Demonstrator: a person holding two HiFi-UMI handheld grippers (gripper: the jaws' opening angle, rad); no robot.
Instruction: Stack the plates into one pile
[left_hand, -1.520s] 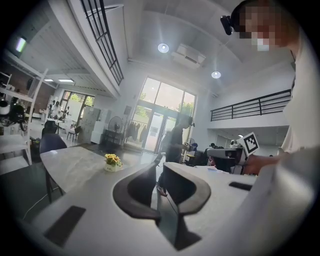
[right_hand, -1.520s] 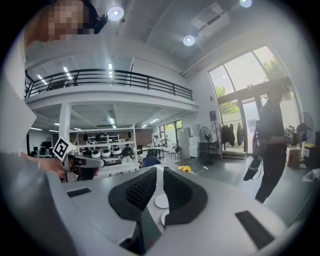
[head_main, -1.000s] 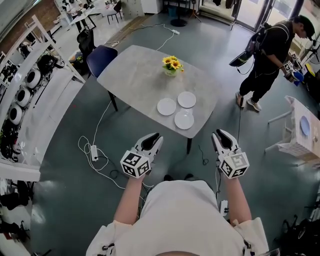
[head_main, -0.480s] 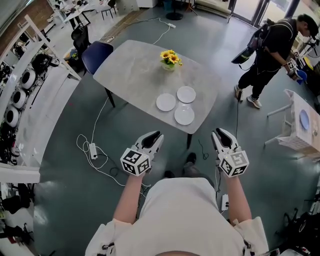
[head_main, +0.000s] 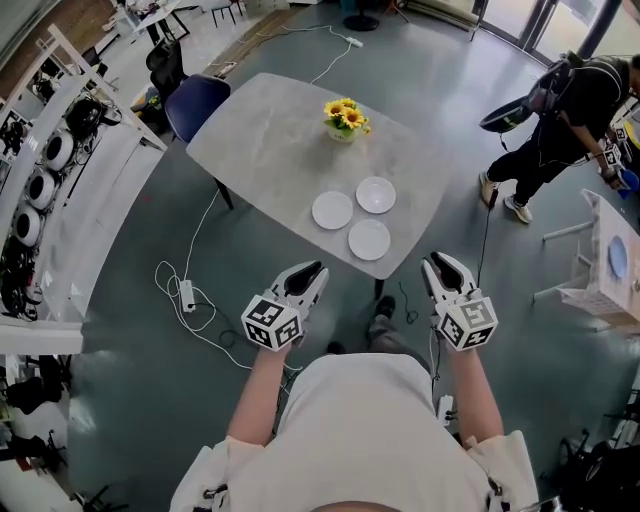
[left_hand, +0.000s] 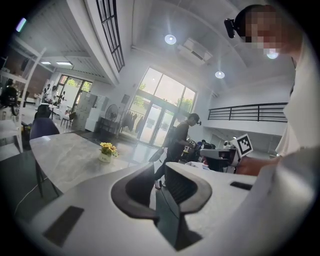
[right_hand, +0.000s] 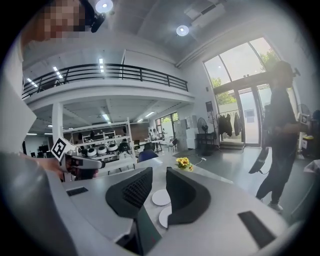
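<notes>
Plates (head_main: 332, 210) are seen lying unstacked, three side by side, on the table (head_main: 270, 140), toward which a step has been taken, with left gripper (head_main: 312, 272) and right gripper (head_main: 437, 264) carried part-open, empty, well short.

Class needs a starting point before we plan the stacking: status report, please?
Left claw and right claw open, empty, short of the table. Three plates lie separate, none stacked. Flowers stand beyond them, out of the way.
</notes>
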